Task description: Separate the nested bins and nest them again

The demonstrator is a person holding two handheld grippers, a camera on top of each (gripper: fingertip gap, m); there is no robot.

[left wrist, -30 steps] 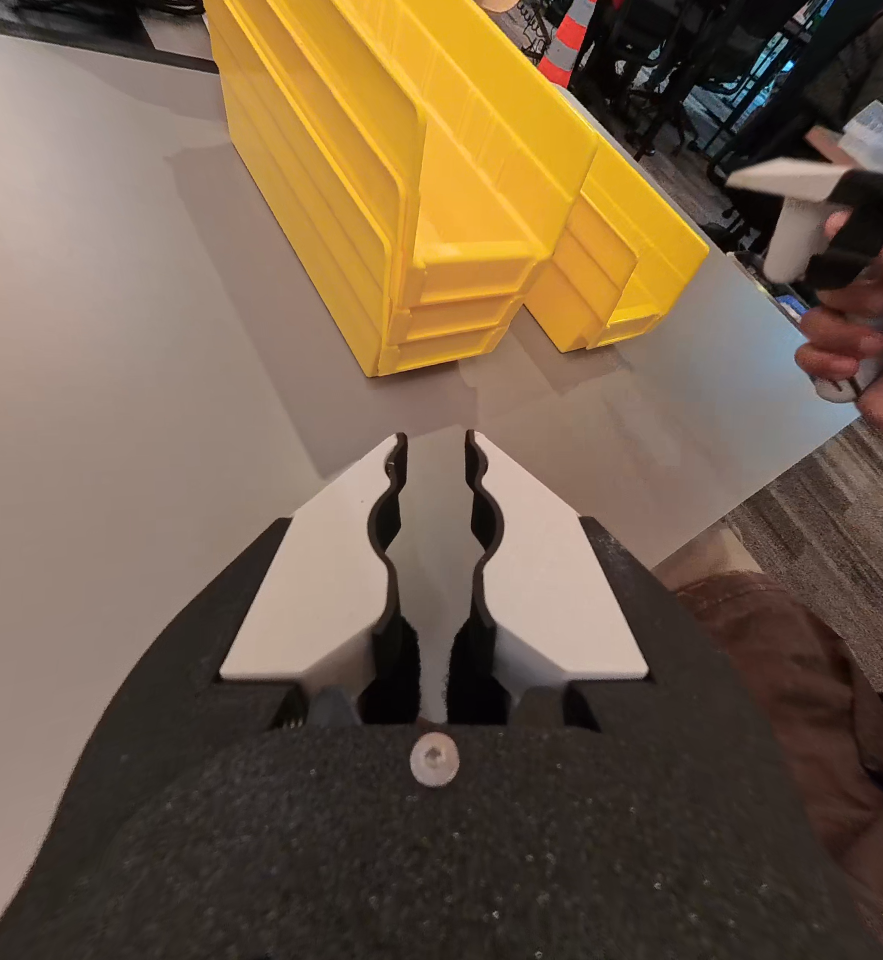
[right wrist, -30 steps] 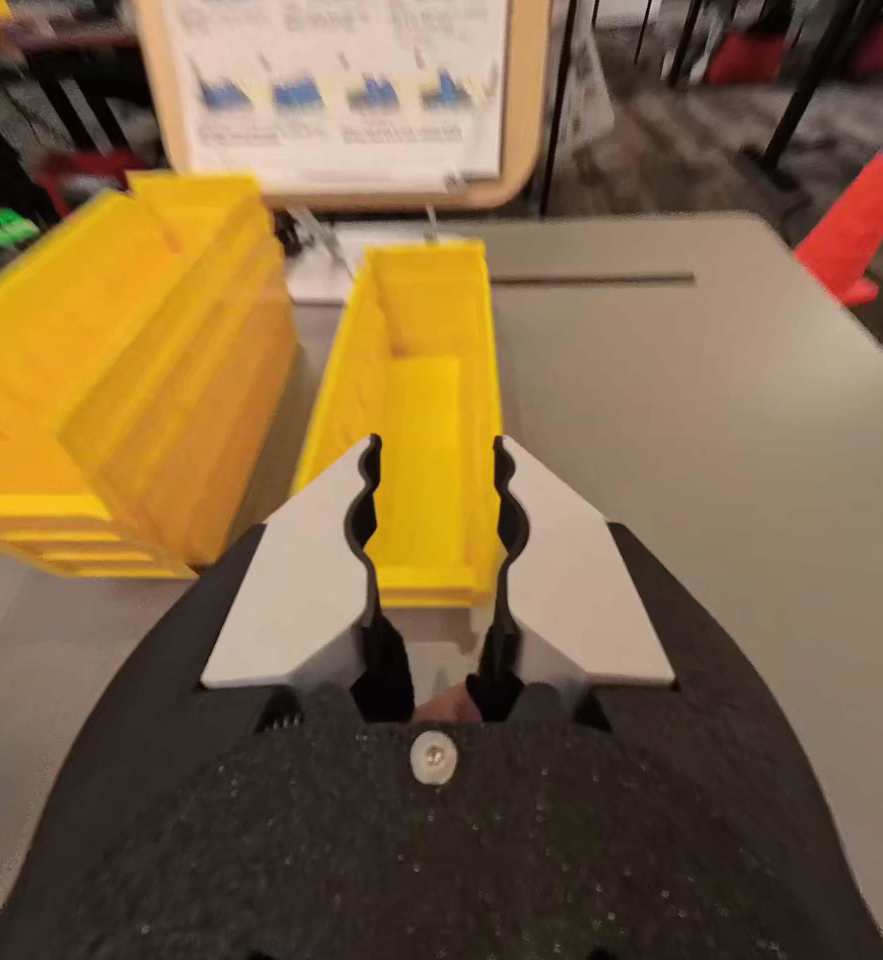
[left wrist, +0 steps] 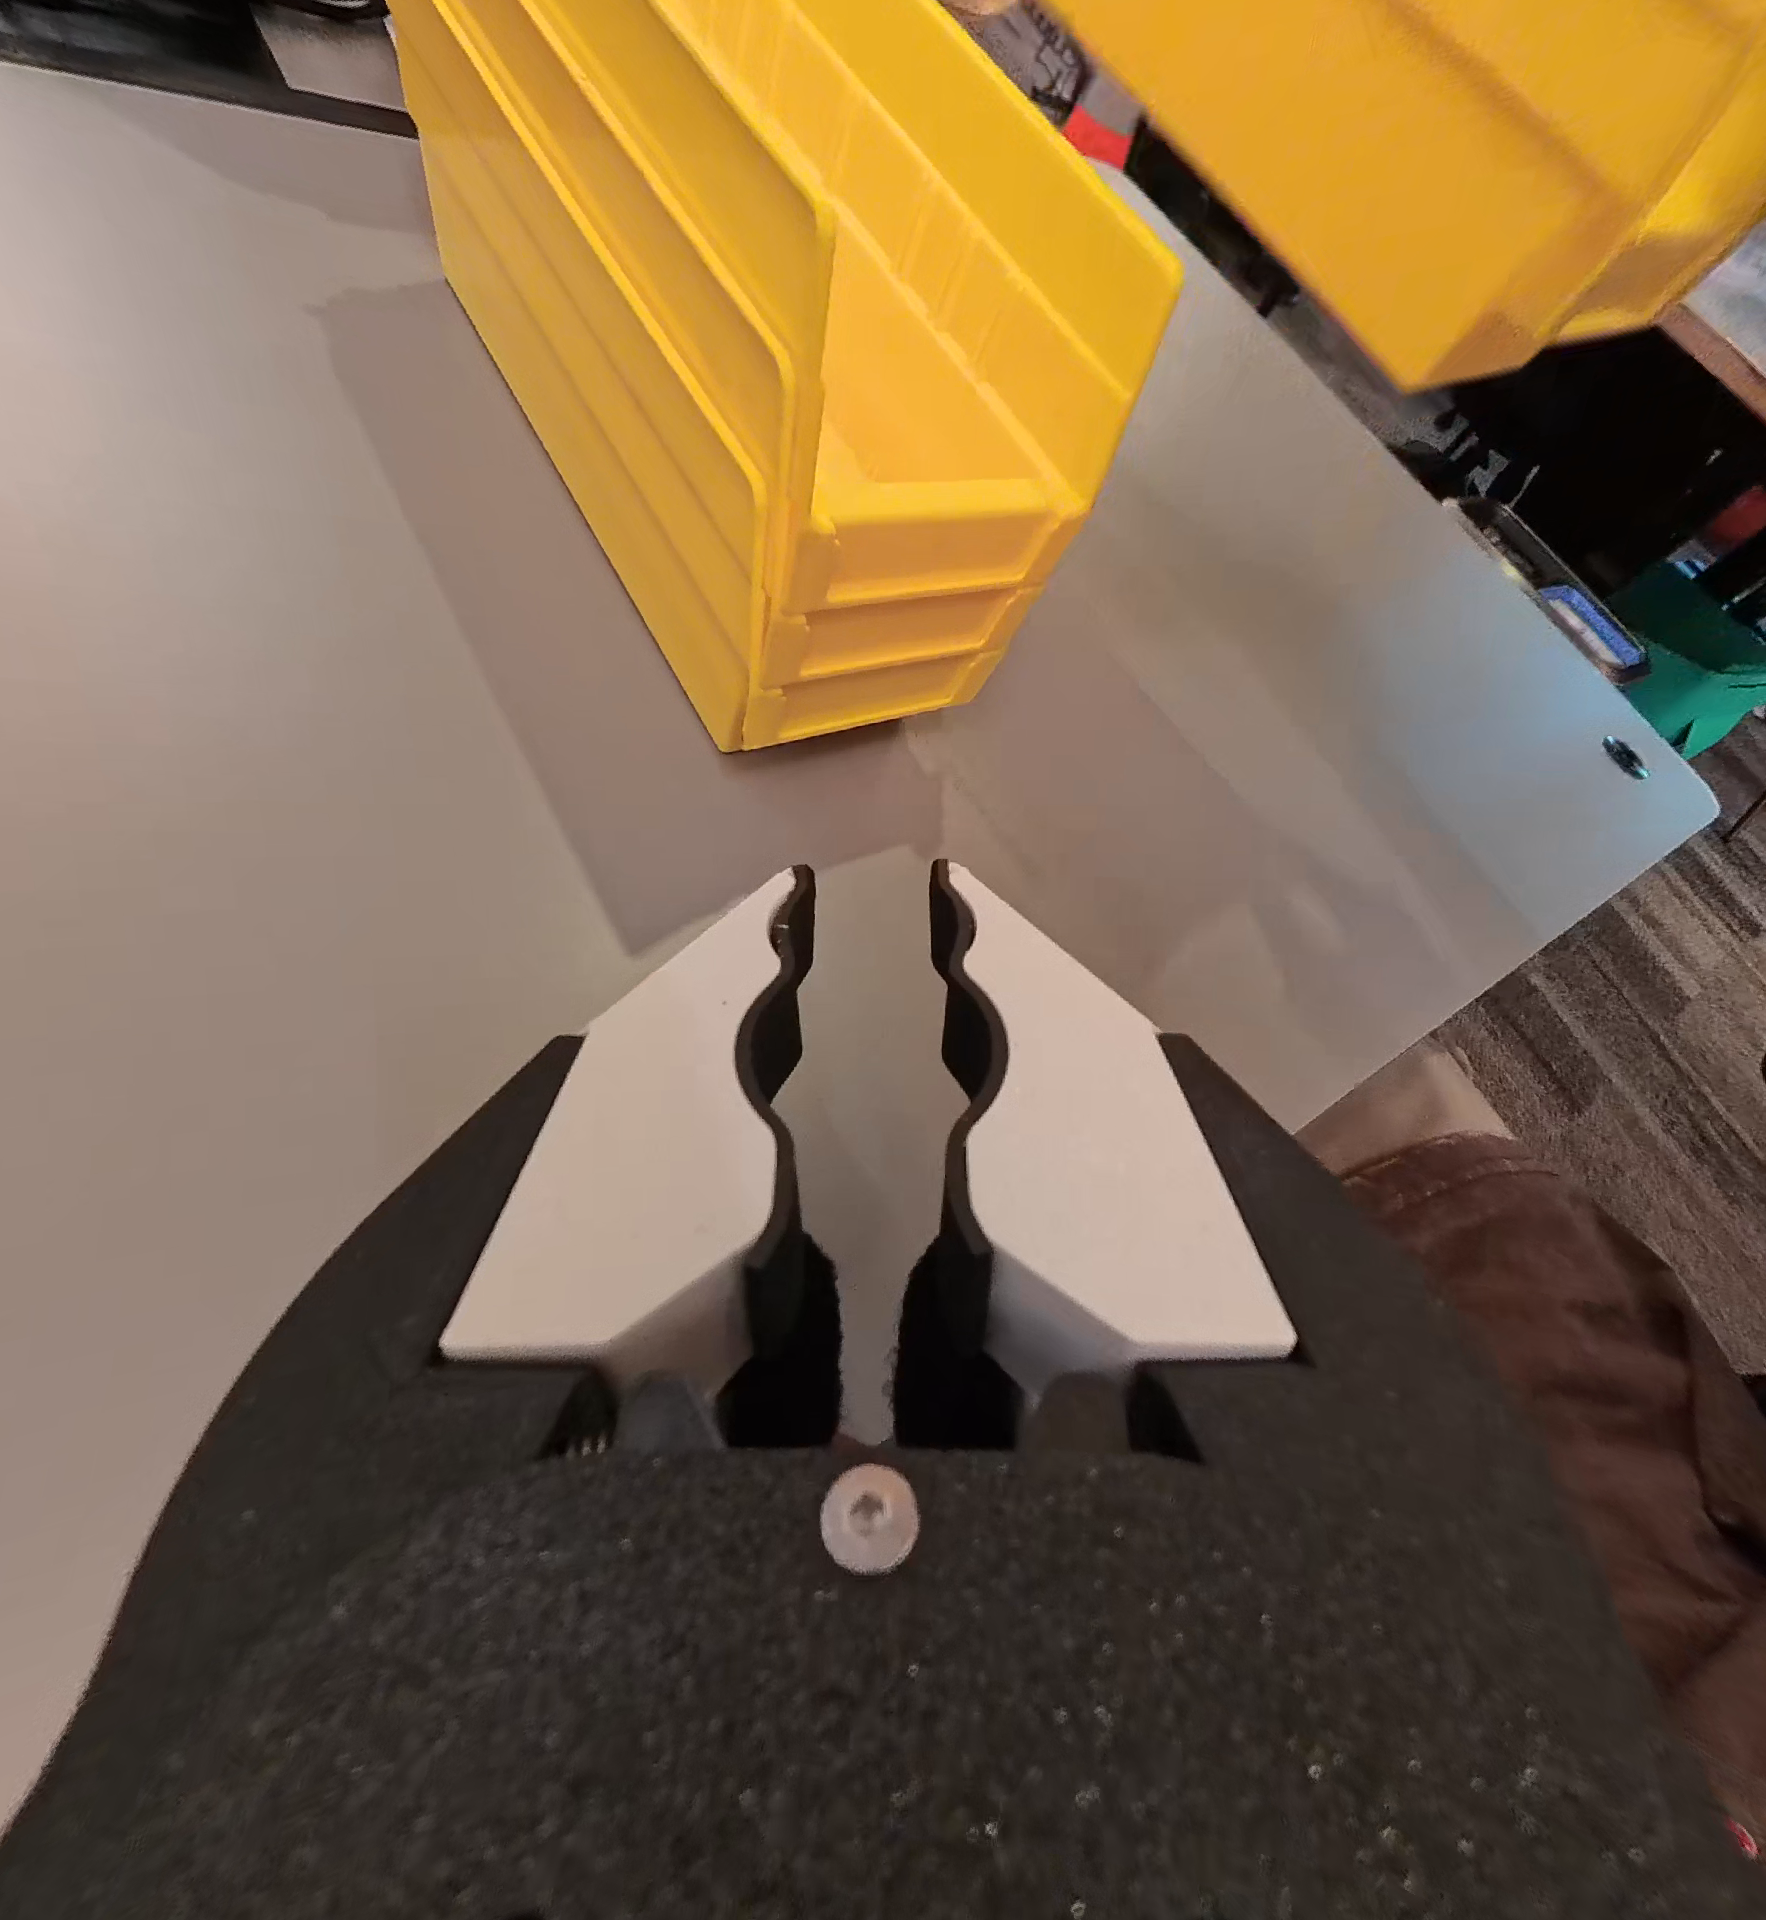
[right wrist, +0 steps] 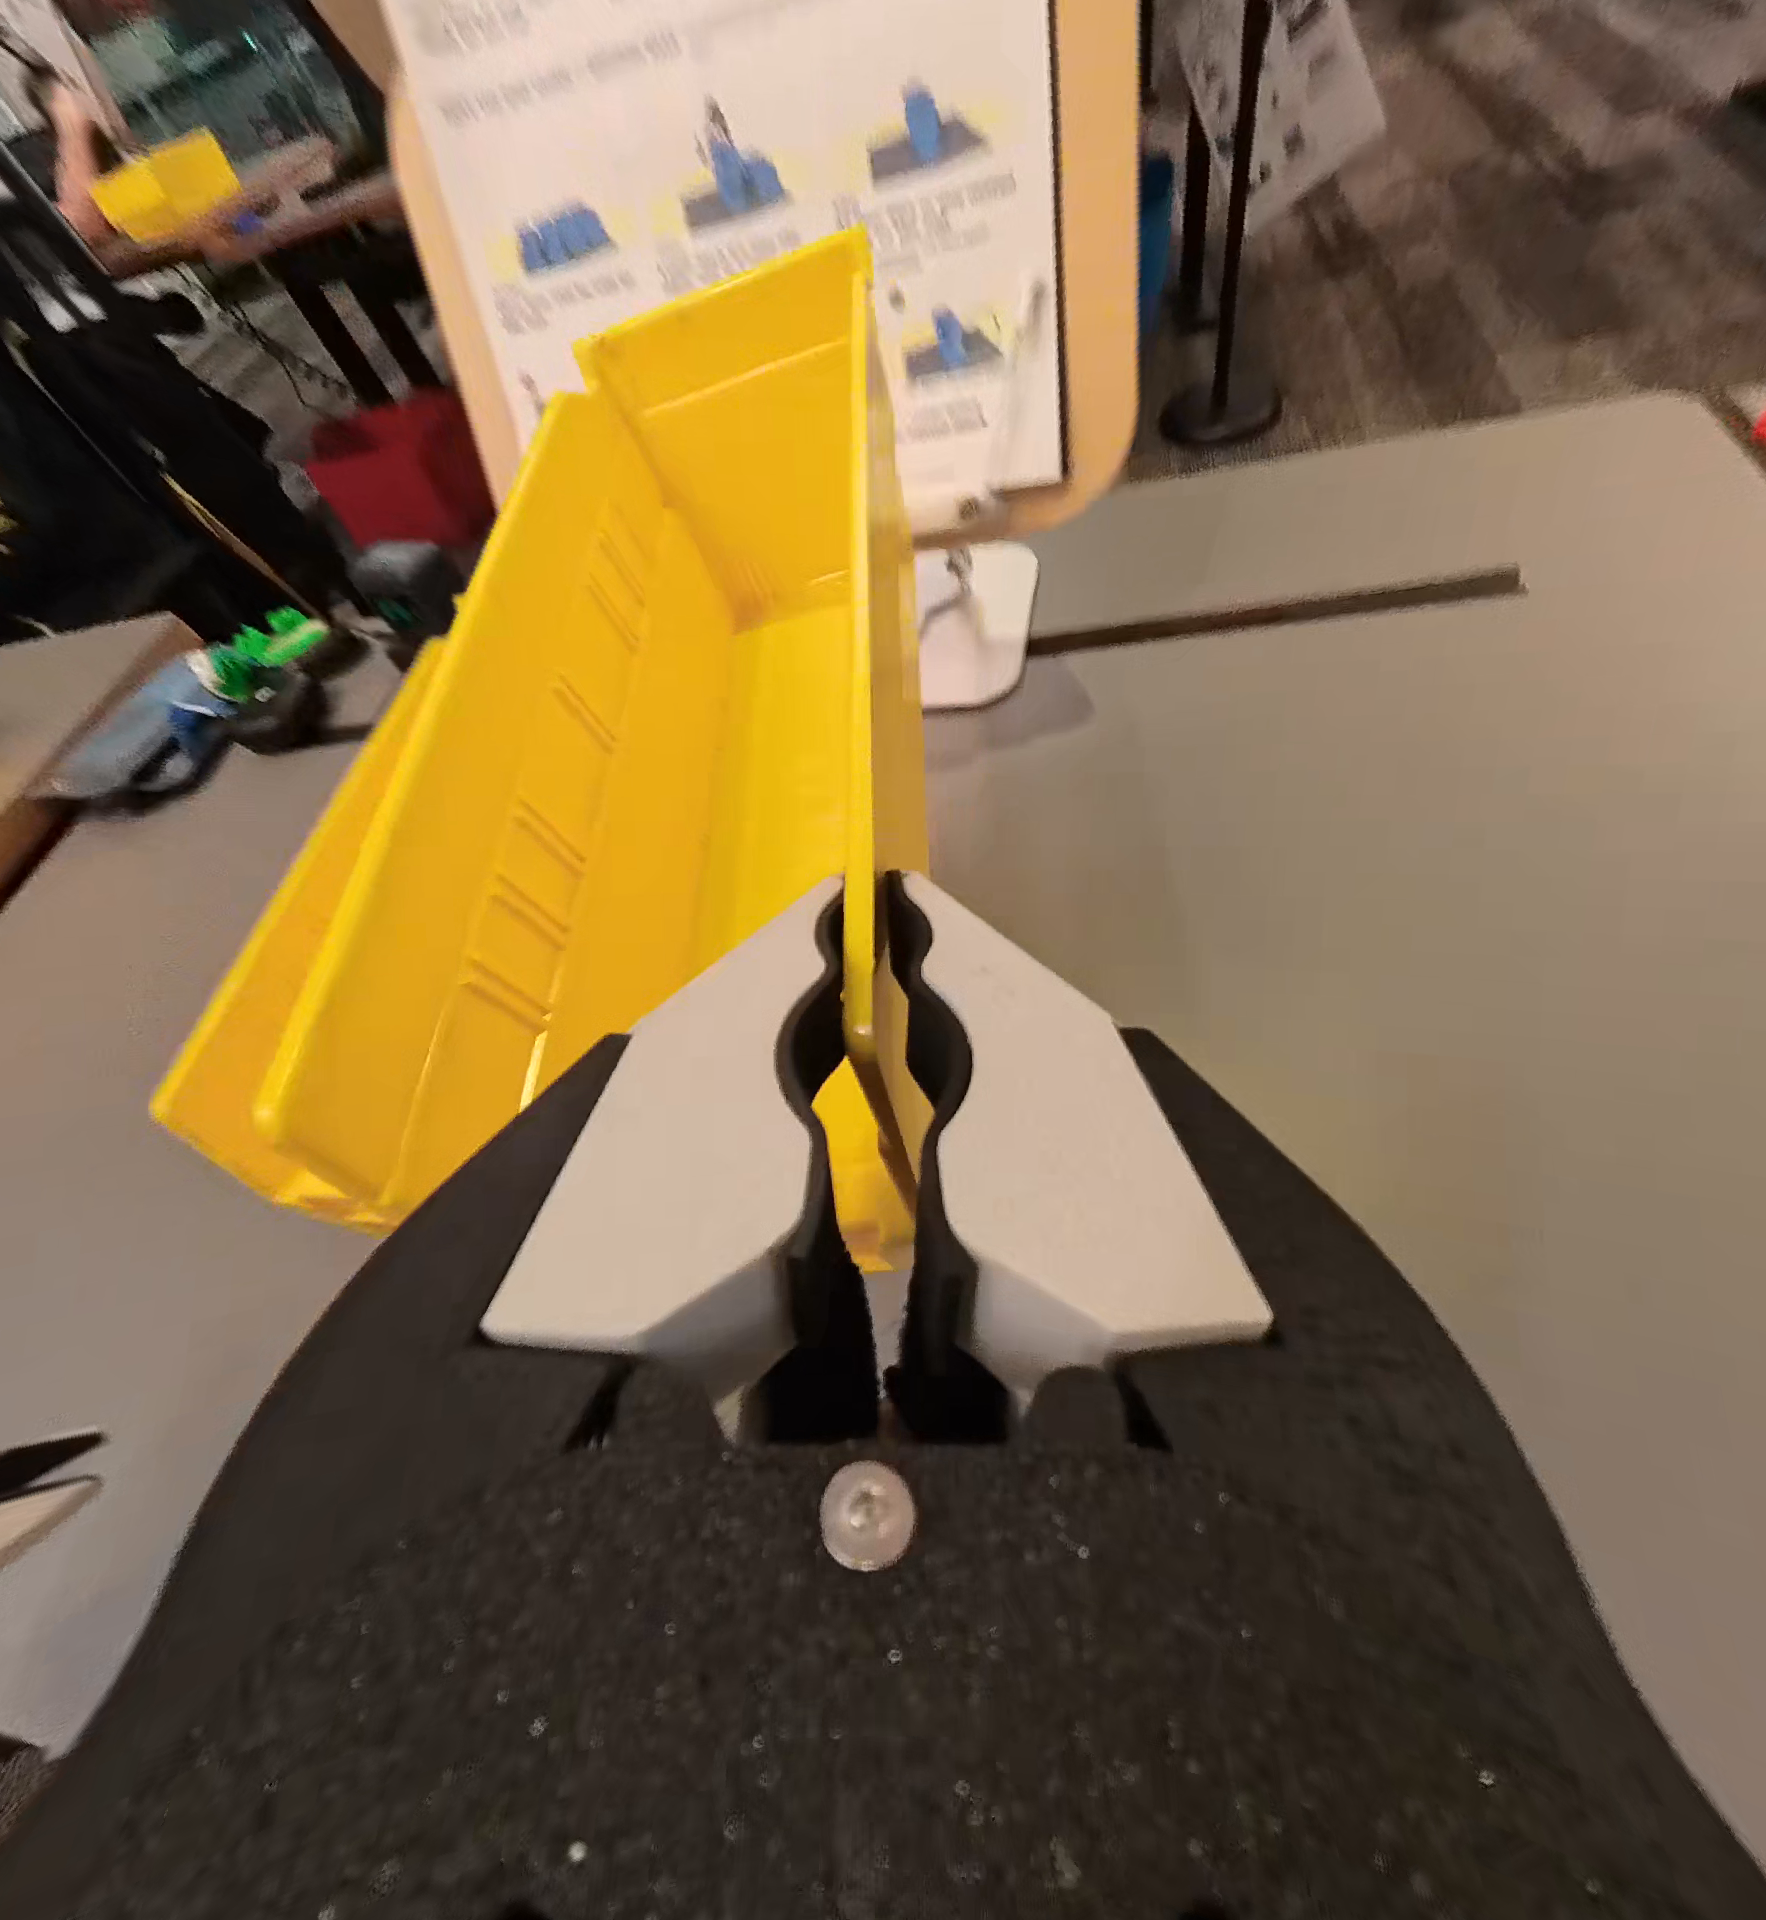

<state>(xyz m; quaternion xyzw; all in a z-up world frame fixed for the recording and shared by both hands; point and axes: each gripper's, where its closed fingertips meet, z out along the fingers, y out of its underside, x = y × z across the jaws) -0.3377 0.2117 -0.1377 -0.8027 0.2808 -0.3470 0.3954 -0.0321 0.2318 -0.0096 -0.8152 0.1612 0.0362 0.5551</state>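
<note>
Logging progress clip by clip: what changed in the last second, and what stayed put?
The right gripper has shut on the right side wall of the single bin and lifted it off the table, tilted; in the left view it now hangs above the table at upper right. The left gripper stays open and empty, short of the nested stack, which has not moved.

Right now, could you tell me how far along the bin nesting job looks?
Done: one yellow bin is separate from the nested stack standing on the grey table. In hand: the right claw is shut on that bin's side wall and holds it tilted in the air. The left claw is open and empty, short of the stack. Left: the lifted bin is not yet nested with the stack.
</note>
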